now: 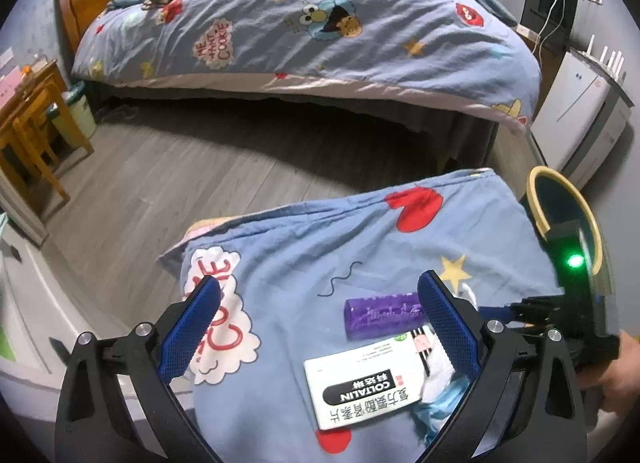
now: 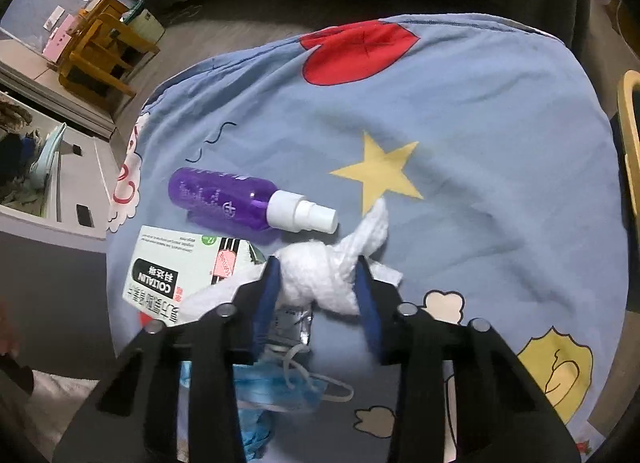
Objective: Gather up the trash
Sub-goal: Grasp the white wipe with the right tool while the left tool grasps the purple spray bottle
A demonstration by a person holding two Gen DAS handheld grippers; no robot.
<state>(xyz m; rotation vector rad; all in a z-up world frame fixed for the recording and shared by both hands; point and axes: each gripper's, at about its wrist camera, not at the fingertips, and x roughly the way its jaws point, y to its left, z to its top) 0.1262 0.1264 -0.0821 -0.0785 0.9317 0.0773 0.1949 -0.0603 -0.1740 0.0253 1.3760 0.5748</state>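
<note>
1. Gripping a crumpled white tissue (image 2: 332,271), the right gripper (image 2: 318,283) points steeply down at a blue cartoon-print cloth (image 2: 480,135); its blue-padded jaws press on the wad from both sides, and a twisted tail of the tissue sticks out toward a yellow star printed on the cloth
2. Just below and behind that gripper lies a blue face mask (image 2: 276,391) with white ear loops, partly hidden by the black gripper frame; a small clear wrapper sits between the mask and the tissue
3. To the left of the tissue lies a white medicine box (image 2: 176,271) with black and green print, flat on the cloth and partly covered by tissue at its right end
4. Just beyond the box lies a purple spray bottle (image 2: 224,197) on its side, its white nozzle pointing right, near the tissue's tail but not touching it
5. The left gripper (image 1: 320,327) hovers above the same cloth with its blue-padded jaws spread wide and nothing between the pads; the box (image 1: 360,387) and bottle (image 1: 380,313) show beneath it
6. At the right edge of the left view, a bin with a yellow rim (image 1: 536,199) stands beside the cloth-covered surface, partly hidden by a black device with a green light
7. Farther off lie grey wood flooring (image 1: 180,175), a bed (image 1: 320,31) under a matching duvet, and wooden chairs (image 1: 32,131) at the left
</note>
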